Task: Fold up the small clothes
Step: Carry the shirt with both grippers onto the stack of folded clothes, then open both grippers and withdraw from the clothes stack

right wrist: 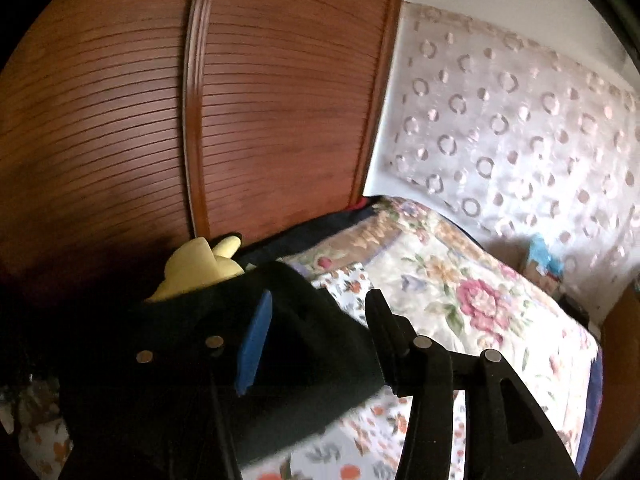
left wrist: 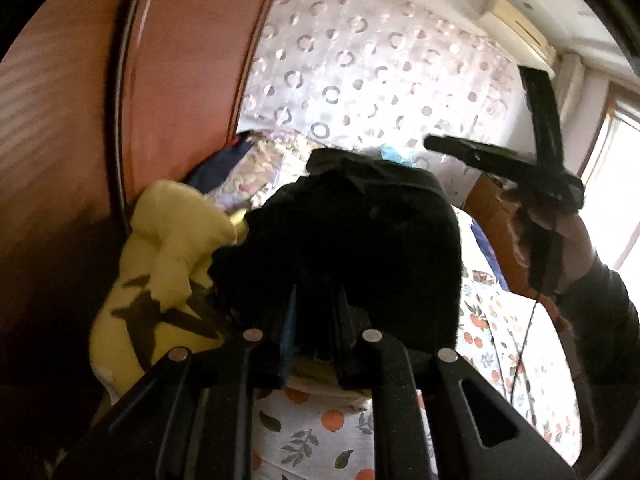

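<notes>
Heaped on the bed: a black garment point(left wrist: 352, 240), bulky and rumpled, resting on the sheet point(left wrist: 320, 432) with its orange-fruit and leaf print.

Just left of the black garment and touching it, a yellow soft item point(left wrist: 160, 260) with dark brown markings, propped against the slatted wooden wardrobe door point(right wrist: 120, 120) that rises behind and to the left of the garment.

At the near edge of the black garment, the left gripper point(left wrist: 316, 300), fingers drawn close with only a narrow slot between them and dark cloth showing in that slot. Cannot tell whether the pads actually press on the cloth.

Over the right side of the black garment, the right gripper point(right wrist: 320, 300), fingers spread wide apart, blue pad point(right wrist: 256, 344) facing inward. Black cloth below and around the left finger, nothing pinched between the two. From the left wrist view, seen raised above and to the right of the garment, carried by a hand point(left wrist: 568, 240) in a dark sleeve.

Beyond the black garment, a floral quilt point(right wrist: 460, 280) spread over the far part of the bed. Behind that, well apart from the garment, a pale curtain point(right wrist: 520, 120) patterned with rings and dots.
</notes>
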Action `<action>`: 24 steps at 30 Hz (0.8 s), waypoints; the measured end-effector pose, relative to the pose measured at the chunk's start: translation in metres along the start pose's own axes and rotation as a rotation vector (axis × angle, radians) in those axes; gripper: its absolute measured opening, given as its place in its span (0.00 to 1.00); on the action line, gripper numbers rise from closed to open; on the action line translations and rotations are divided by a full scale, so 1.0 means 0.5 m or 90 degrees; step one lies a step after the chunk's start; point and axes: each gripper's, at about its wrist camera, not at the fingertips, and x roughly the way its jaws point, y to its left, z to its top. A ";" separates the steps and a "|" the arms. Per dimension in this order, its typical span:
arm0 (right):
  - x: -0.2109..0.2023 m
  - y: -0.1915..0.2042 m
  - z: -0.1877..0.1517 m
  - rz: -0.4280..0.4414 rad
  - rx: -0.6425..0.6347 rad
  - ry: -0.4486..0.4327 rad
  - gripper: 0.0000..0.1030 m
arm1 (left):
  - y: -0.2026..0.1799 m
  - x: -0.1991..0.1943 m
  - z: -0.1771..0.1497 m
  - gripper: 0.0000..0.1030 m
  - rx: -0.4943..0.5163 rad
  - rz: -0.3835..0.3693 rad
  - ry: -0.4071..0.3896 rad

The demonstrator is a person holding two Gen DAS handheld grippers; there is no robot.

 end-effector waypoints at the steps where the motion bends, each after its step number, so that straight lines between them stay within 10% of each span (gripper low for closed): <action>1: -0.022 -0.002 -0.013 0.000 0.003 -0.002 0.49 | -0.010 -0.006 0.004 0.18 0.016 -0.001 -0.004; 13: -0.271 0.022 -0.186 -0.042 0.136 -0.023 0.51 | -0.140 -0.026 0.037 0.46 0.129 -0.040 -0.019; 16: -0.334 0.036 -0.216 -0.058 0.168 -0.037 0.55 | -0.183 -0.049 0.027 0.74 0.146 -0.054 -0.035; 24: -0.471 0.107 -0.280 -0.103 0.229 -0.080 0.77 | -0.281 -0.110 -0.007 0.79 0.185 -0.078 -0.069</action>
